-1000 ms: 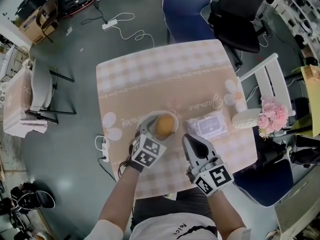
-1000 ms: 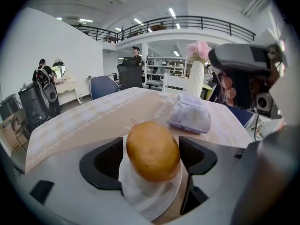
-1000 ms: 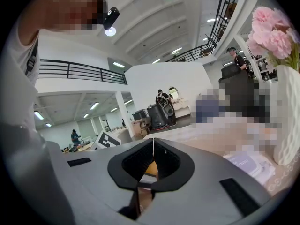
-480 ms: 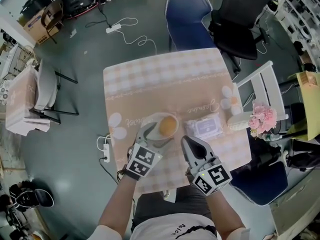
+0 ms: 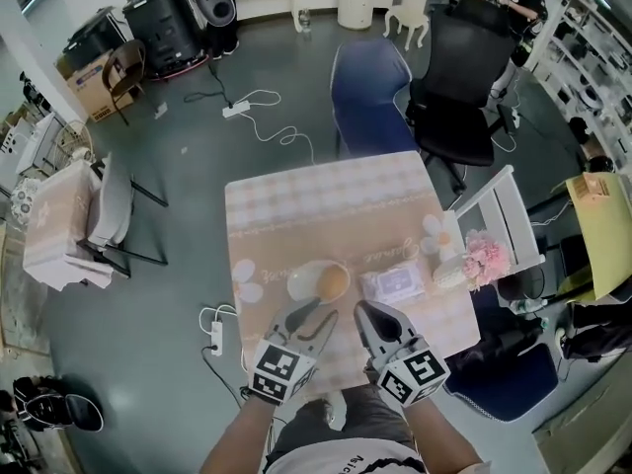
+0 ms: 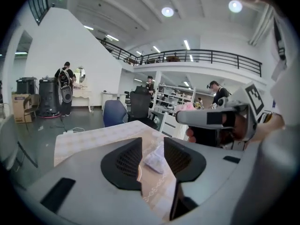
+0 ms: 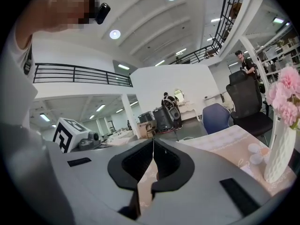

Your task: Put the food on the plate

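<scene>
A round orange piece of food (image 5: 333, 282) lies on the white plate (image 5: 299, 278) near the middle of the checked table (image 5: 326, 205). My left gripper (image 5: 314, 315) hovers just short of the plate, at the table's near side. Its jaws are closing, and nothing is between them; through their gap in the left gripper view (image 6: 153, 156) only tablecloth and a wipes packet (image 6: 154, 162) show. My right gripper (image 5: 364, 310) hangs beside it to the right, shut and empty, its fingertips meeting in the right gripper view (image 7: 153, 146).
A wipes packet (image 5: 393, 284) lies right of the plate. A white vase with pink flowers (image 5: 481, 258) stands at the table's right edge, also in the right gripper view (image 7: 277, 153). A blue chair (image 5: 370, 97), a black chair (image 5: 454, 77) and a white chair (image 5: 499, 215) ring the table.
The left gripper has drawn back from the plate toward the table's near edge and its jaws have narrowed. The food stays on the plate. The head view now looks from higher up.
</scene>
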